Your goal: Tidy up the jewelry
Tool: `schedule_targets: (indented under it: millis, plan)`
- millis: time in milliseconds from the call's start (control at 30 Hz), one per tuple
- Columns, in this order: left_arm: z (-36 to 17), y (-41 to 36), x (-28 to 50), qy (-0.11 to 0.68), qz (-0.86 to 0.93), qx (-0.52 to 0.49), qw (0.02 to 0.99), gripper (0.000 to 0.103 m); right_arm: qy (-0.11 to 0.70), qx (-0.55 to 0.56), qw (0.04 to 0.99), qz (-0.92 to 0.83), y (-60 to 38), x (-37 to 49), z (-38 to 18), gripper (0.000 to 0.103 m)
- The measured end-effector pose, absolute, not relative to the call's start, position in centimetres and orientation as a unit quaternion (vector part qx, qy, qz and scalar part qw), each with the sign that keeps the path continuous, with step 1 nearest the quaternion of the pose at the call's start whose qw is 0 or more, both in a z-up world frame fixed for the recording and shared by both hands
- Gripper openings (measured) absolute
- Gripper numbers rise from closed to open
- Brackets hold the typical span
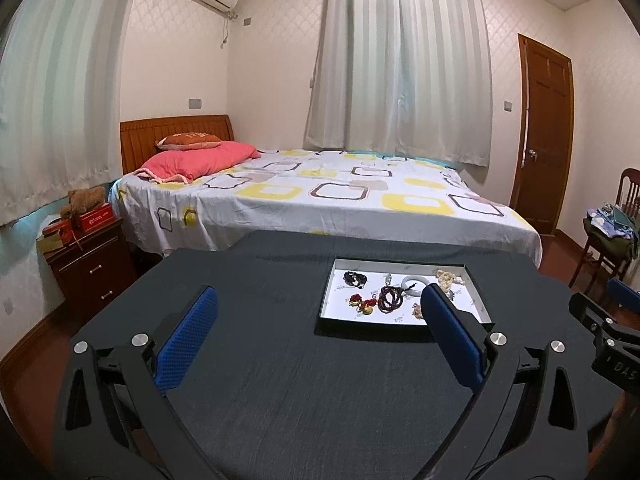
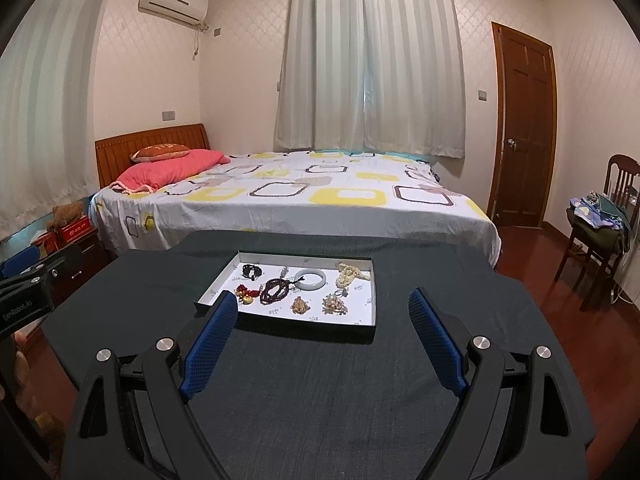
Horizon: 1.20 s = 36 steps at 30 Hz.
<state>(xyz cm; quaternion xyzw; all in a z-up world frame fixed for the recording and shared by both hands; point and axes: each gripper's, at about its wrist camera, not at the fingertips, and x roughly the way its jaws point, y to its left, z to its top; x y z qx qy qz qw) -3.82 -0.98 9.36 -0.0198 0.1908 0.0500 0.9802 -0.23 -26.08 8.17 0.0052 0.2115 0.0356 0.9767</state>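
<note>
Writing first: we read "DAS" in white on the black body of the right gripper [image 1: 618,304] where it shows at the right edge of the left-wrist view. In the right-wrist view the left gripper's [image 2: 28,276] body carries white lettering, mirrored/tilted, not legible to us. Red box [image 1: 94,216] on the nightstand [image 1: 92,268] has white print, too small to read. Air-con unit [image 2: 174,2] has a small label, unreadable.

Container: 1 shallow tray [image 2: 362,322], dark outer wall, white inside w/ faint small print marks. It sits flat on the dark cloth-covered table [image 2: 320,380], toward the far side, bed [image 2: 280,196] behind.

Contents, per right-wrist view:
- black cord bracelet [image 2: 252,270], far left corner
- red-and-gold charm piece [image 2: 246,294], near left, partly behind a blue pad
- dark red bead strand [image 2: 276,290], coiled, just beside the charm piece
- white bangle [image 2: 310,279], centre, touching the strand's black tassel
- cream bead necklace [image 2: 350,272], far right
- small silver item [image 2: 285,271], far centre, type unclear
- gold-tone brooch [image 2: 300,305], near centre
- pearl cluster piece [image 2: 335,305], near right

Grippers: in their own views, left gripper [image 1: 318,322] and right gripper [image 2: 320,320] both w/ jaws spread wide, nothing between the pads. Both hang above the table on the near side of the tray, touching no jewelry. All jewelry lies inside the tray.
</note>
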Motion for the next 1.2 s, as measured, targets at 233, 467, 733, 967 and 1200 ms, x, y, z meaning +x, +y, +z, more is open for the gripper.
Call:
schedule_targets:
  millis: [233, 467, 733, 967, 1200]
  plan:
    - [9.34, -1.18, -3.94, 0.192, 0.045, -0.017, 0.980, 0.099, 0.212, 0.005, 0.977, 0.036, -26.12, -0.26, 8.13, 0.084]
    - [9.19, -1.18, -4.07, 0.193, 0.045, -0.017, 0.980, 0.099, 0.214, 0.004, 0.976, 0.038, -26.09, -0.36, 7.99, 0.084]
    - [9.13, -1.26, -4.13, 0.194, 0.044, -0.020, 0.980, 0.099, 0.215, 0.005, 0.976, 0.038, -25.92, -0.46, 7.90, 0.084]
    - [9.13, -1.28, -4.14, 0.194, 0.043, -0.020, 0.980, 0.099, 0.216, 0.005, 0.976, 0.039, -25.79, -0.59, 7.87, 0.084]
    - [9.05, -1.37, -4.08, 0.195, 0.043, -0.020, 0.980, 0.099, 0.216, 0.005, 0.976, 0.038, -25.77, -0.53, 7.82, 0.084]
